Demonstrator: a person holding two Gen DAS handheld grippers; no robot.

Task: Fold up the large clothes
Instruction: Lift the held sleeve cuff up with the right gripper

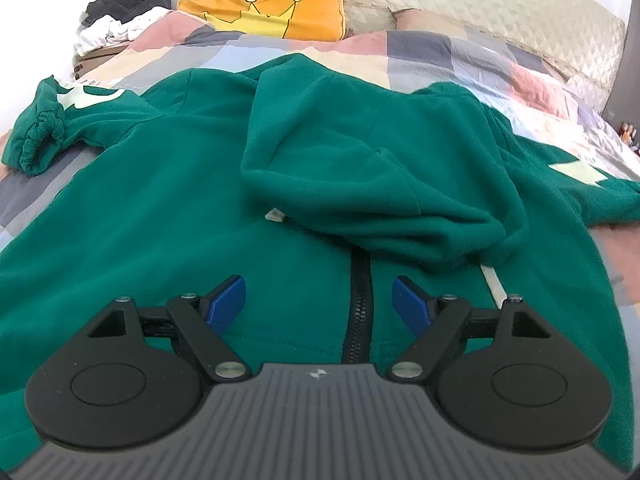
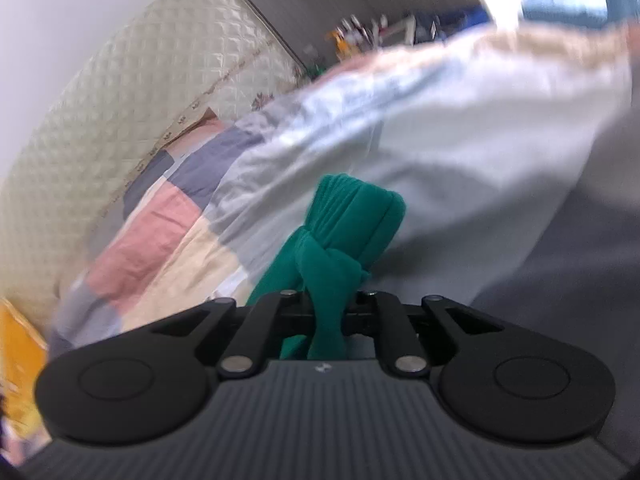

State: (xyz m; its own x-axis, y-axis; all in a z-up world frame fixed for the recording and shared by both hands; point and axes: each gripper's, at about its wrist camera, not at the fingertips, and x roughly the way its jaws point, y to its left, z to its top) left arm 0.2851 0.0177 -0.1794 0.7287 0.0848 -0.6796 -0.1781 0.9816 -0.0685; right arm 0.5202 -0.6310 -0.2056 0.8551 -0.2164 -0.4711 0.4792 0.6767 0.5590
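Note:
A green zip hoodie [image 1: 160, 208] lies spread on the patchwork quilt, front up, with its hood [image 1: 360, 176] flopped over the chest and a black zipper [image 1: 359, 312] running toward me. My left gripper [image 1: 320, 304] hovers just above the zipper, open, blue pads on either side of it and nothing between them. One sleeve cuff [image 1: 36, 140] lies bunched at the far left. In the right wrist view my right gripper [image 2: 328, 304] is shut on a bunched green sleeve cuff [image 2: 352, 216], which sticks out ahead of the jaws above the quilt.
An orange crown-print pillow [image 1: 276, 4] and a quilted cream headboard [image 1: 480, 4] stand at the bed's far end. A pile of black and white clothes [image 1: 120, 12] sits at the back left. The patchwork quilt [image 2: 160, 232] covers the bed. Shelving with small items [image 2: 372, 28] stands beyond.

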